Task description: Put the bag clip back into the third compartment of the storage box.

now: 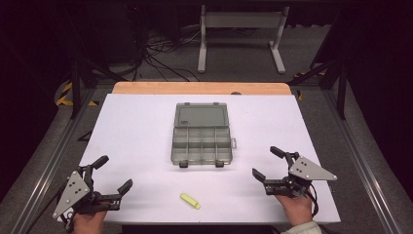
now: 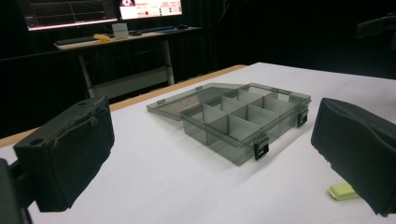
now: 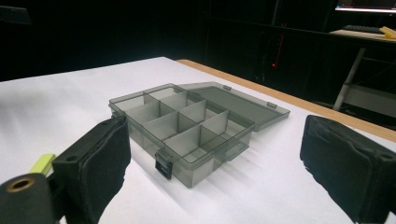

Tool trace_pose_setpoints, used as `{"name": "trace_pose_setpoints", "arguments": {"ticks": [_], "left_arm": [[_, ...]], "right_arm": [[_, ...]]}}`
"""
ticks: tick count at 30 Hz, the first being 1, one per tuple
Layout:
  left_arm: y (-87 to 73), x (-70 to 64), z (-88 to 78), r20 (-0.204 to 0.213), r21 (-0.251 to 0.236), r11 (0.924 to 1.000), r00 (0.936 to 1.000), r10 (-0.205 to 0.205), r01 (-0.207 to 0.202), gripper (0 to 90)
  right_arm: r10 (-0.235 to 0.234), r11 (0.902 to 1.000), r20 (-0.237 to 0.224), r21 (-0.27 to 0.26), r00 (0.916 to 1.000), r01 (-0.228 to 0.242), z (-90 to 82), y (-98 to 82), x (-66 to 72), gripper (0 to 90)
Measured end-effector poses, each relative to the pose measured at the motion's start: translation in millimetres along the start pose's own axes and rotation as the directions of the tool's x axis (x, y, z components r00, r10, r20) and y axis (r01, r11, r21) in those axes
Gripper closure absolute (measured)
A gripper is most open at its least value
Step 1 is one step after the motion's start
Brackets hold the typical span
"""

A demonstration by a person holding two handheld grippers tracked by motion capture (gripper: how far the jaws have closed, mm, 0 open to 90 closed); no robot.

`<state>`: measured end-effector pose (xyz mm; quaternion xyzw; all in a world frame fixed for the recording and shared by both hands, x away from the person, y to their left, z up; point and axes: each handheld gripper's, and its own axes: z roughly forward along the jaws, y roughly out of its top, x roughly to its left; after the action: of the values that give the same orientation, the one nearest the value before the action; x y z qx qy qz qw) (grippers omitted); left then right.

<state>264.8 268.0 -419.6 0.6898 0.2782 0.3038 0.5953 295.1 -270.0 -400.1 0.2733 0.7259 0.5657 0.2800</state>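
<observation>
A smoky clear compartment box [image 1: 201, 139] lies open at the middle of the white table [image 1: 136, 131], its lid folded flat toward the far side. Its several compartments look empty in the left gripper view [image 2: 243, 119] and the right gripper view [image 3: 180, 123]. A small yellow-green piece [image 1: 190, 201] lies near the front edge, between the two grippers; it also peeks past the jaws [image 2: 343, 191] [image 3: 42, 163]. My left gripper [image 1: 112, 174] rests open at the front left. My right gripper [image 1: 268, 162] rests open at the front right. Neither holds anything.
A wooden strip [image 1: 202, 87] runs along the table's far edge. Beyond it are a grey metal stand [image 1: 241, 34] and loose cables [image 1: 160, 53] on the floor. A desk with screens [image 2: 126, 32] stands in the dark background.
</observation>
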Motion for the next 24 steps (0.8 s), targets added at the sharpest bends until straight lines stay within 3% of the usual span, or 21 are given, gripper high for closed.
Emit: {"name": "trace_pose_setpoints", "arguments": {"ticks": [15, 24], "left_arm": [[0.7, 1.1, 1.0, -0.001, 0.003, 1.0, 1.0, 0.004, -0.004, 0.1], [-0.3, 1.2, 0.8, -0.011, 0.001, 1.0, 0.9999, -0.002, 0.002, 0.2]], "right_arm": [[0.008, 0.9997, -0.04, 0.022, 0.9992, -0.007, 8.3, 6.8, 5.8, 9.4], [-0.004, 0.9993, -0.112, 0.036, 0.9937, 0.008, 27.8, 25.4, 17.5, 10.5]]}}
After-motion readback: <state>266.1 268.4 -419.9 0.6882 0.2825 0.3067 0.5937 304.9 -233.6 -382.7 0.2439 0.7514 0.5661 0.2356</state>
